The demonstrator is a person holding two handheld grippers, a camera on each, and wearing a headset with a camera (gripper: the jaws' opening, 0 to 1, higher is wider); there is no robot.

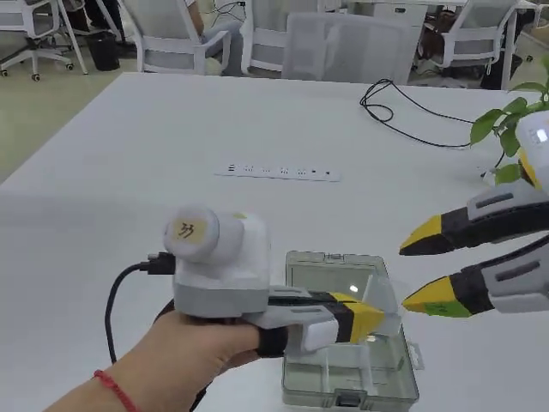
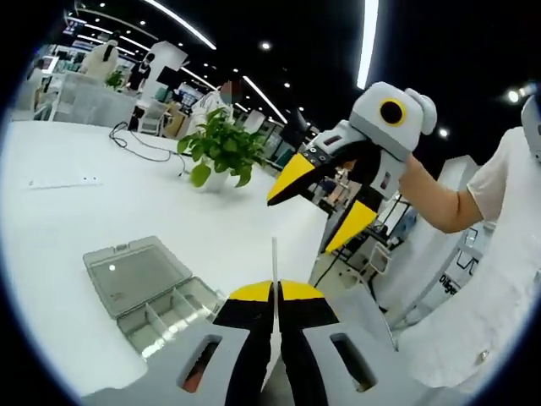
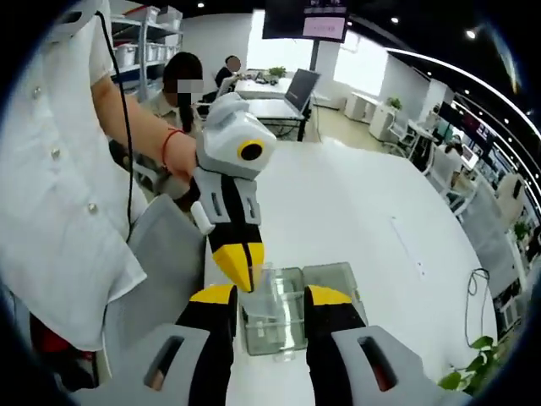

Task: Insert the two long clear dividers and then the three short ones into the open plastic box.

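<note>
Left tongs (image 1: 367, 316) pinch a clear divider (image 1: 388, 302) just above the open box (image 1: 386, 395) on the desk (image 1: 171, 154), prob. to line it up w/ the slots; right tongs (image 1: 405, 276), spread & empty, hover beside the box, likely ready to steady it.

L gripper (image 1: 372, 316) jaws pinched tight — R gripper (image 1: 404, 275) jaws apart.

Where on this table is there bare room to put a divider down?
Bare table lies left of the power strip, and between the strip and the open box. Crowded: over the box, where the left gripper holds a clear divider beside the open right gripper; cable and plant far right.
</note>
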